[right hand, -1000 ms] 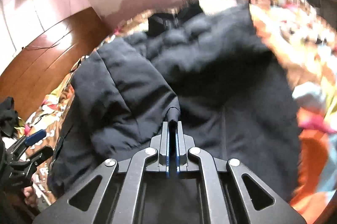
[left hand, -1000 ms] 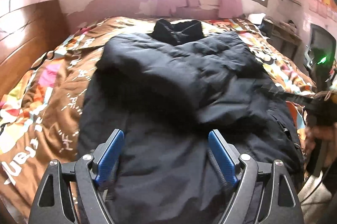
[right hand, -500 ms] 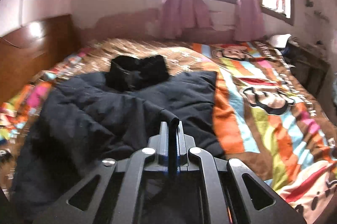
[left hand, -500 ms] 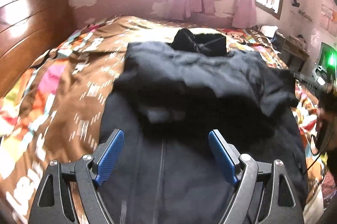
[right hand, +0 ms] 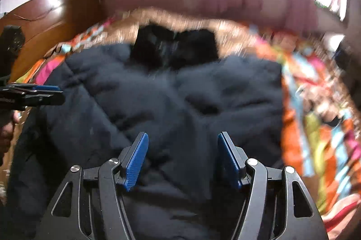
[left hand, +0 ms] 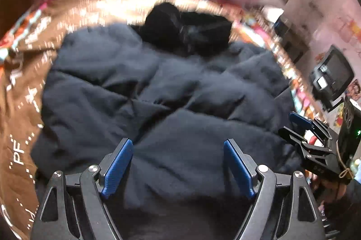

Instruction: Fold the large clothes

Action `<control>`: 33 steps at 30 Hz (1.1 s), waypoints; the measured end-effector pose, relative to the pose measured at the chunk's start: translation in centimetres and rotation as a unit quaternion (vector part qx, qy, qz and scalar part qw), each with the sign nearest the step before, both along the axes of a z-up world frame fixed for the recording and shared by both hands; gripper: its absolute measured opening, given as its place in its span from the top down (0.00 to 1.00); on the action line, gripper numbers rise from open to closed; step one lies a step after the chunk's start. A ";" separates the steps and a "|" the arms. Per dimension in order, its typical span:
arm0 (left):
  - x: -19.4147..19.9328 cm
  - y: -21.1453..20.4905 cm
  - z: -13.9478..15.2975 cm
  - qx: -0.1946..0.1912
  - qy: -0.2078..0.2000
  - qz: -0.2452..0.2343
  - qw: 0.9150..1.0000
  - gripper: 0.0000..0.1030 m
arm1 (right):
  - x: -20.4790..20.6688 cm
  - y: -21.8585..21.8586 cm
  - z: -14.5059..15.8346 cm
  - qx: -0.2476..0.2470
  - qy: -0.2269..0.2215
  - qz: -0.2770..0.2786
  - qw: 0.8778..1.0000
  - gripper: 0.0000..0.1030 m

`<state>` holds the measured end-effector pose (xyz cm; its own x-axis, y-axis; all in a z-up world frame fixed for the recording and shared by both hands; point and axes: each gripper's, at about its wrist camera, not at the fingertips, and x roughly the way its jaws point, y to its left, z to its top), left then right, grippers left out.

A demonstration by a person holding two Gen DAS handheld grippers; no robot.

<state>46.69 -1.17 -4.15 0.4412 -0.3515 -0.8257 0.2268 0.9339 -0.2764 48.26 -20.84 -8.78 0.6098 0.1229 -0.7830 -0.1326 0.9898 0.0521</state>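
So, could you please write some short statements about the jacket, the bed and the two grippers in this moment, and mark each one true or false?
1. The dark padded jacket lies on a bed with a colourful patterned bedspread. True.
2. The right gripper is clamped on a fold of the jacket. False: its jaws are opening and its blue pads stand apart with no fabric pinched between them.
3. The left gripper is open, with nothing between its fingers. True.
4. A black furry collar lies at the far end of the jacket. True.
5. The jacket hangs from a hook on the wall. False: it is spread on the bed.
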 end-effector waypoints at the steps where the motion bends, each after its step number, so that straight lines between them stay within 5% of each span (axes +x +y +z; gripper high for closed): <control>1: 0.6 -0.2 -0.7 0.012 0.020 0.000 1.000 0.22 | 0.5 -0.2 -0.4 0.005 0.014 -0.004 1.000 0.43; 7: 2.2 -2.9 -3.3 0.100 0.071 -0.018 0.992 0.21 | 2.5 0.8 -2.8 -0.021 0.055 0.010 0.998 0.42; 13: 3.5 -4.4 -5.3 0.137 0.082 -0.025 0.987 0.18 | 1.9 0.7 -3.6 -0.017 0.014 0.024 0.999 0.39; 18: 2.7 -3.8 -3.9 0.106 0.067 -0.066 0.990 0.15 | 2.4 -0.3 -1.6 0.003 0.045 0.055 0.997 0.38; 22: 3.3 -1.2 -0.9 0.048 0.056 -0.073 0.995 0.15 | 4.1 -2.2 1.6 0.023 0.024 0.057 0.998 0.37; 28: 11.1 1.6 2.8 0.001 0.019 -0.020 1.000 0.15 | 13.1 -4.1 5.4 0.005 -0.011 0.019 1.000 0.28; 31: 17.0 1.0 4.5 -0.015 0.003 -0.017 1.000 0.15 | 17.7 -4.6 5.9 0.023 0.011 0.012 1.000 0.29; 33: 20.1 -0.4 5.1 -0.031 -0.010 -0.028 0.999 0.15 | 23.4 -5.3 5.8 0.086 0.053 0.008 0.995 0.30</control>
<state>66.84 -1.53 0.93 0.4360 -0.4268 -0.7923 0.2849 0.9006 -0.3283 71.65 -26.15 -2.98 0.5223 0.2691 -0.8092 -0.1324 0.9630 0.2348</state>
